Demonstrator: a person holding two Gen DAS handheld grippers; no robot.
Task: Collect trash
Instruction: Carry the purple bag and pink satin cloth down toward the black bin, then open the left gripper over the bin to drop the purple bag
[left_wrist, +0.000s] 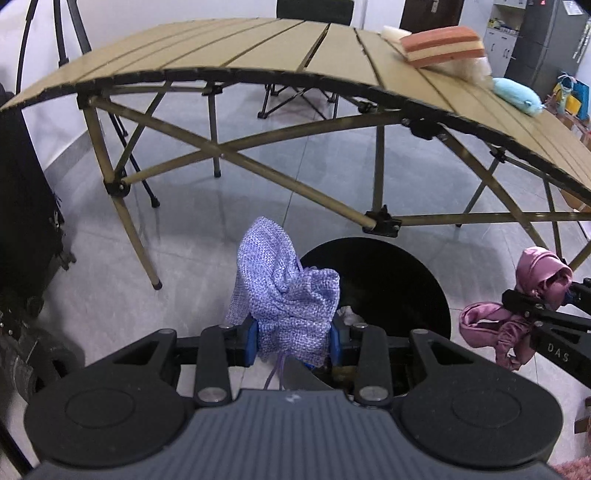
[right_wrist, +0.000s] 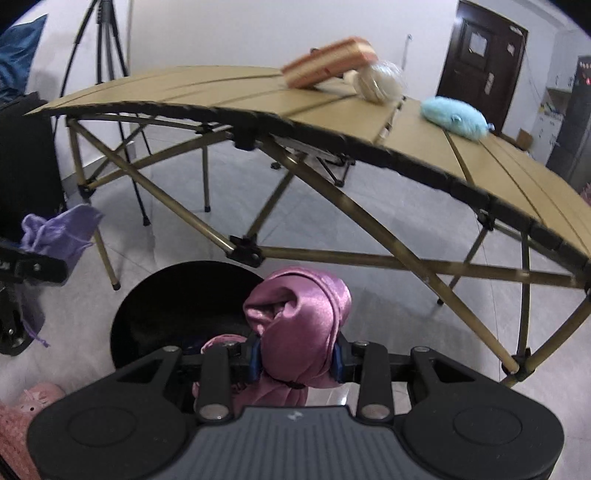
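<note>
So my left tongs (left_wrist: 291, 341) pinch the purple bag (left_wrist: 284, 295) and my right tongs (right_wrist: 295, 360) pinch the pink cloth (right_wrist: 299, 325), both just above the black bin (left_wrist: 399, 280), neither dropped in yet, while a sponge (left_wrist: 441, 46) and blue toy (left_wrist: 515, 96) wait on the worktop (left_wrist: 258, 48) beyond the bin.

Left gripper (left_wrist: 291, 341) clamps purple knit pouch (left_wrist: 284, 295) above black bin (left_wrist: 399, 280).

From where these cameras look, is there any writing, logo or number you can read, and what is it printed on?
"DAS": white letters on the black finger of the right gripper, seen from the left wrist.
Small white logo on the grey ribbed body behind the left gripper: not readable as letters.
Papers on the dark brown door: too small to read.
Red lights on the dark cabinet: too blurred to read.
</note>
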